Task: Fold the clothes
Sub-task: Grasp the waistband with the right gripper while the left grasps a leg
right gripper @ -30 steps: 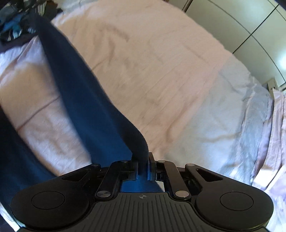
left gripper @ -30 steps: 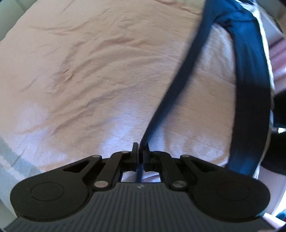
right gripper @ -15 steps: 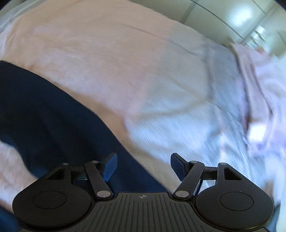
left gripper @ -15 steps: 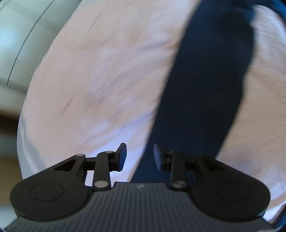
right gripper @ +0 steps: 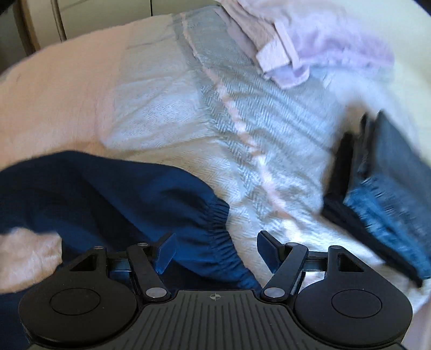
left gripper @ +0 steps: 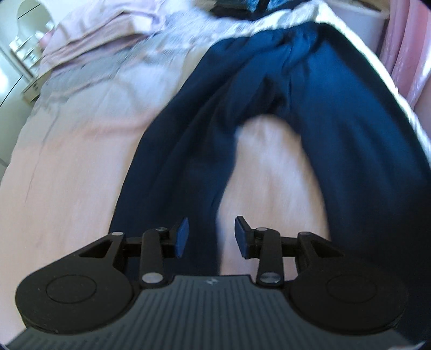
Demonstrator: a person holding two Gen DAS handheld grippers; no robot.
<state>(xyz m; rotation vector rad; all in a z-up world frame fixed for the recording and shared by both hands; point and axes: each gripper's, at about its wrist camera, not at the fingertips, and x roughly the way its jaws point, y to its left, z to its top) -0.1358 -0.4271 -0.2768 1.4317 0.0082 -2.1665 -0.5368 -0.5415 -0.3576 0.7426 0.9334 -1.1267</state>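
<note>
Dark navy trousers (left gripper: 269, 107) lie spread on the pink bedsheet (left gripper: 67, 161), legs apart and running toward me in the left wrist view. My left gripper (left gripper: 211, 234) is open and empty, above the lower end of the left leg. In the right wrist view the trousers' elastic waistband (right gripper: 218, 228) lies just ahead of my right gripper (right gripper: 215, 250), which is open and empty, the band passing between its jaws without being held.
A folded stack of dark and blue denim clothes (right gripper: 382, 188) lies at the right. Folded pale pink items (right gripper: 296, 45) sit at the back on a grey-blue woven blanket (right gripper: 242, 113). Pink bedding (left gripper: 89, 29) and dark clothes (left gripper: 242, 5) lie at the far end.
Both grippers were shut on the trousers a second ago; both have opened and let go. The trousers now lie flat on the bed, and both cameras have swung to new views.
</note>
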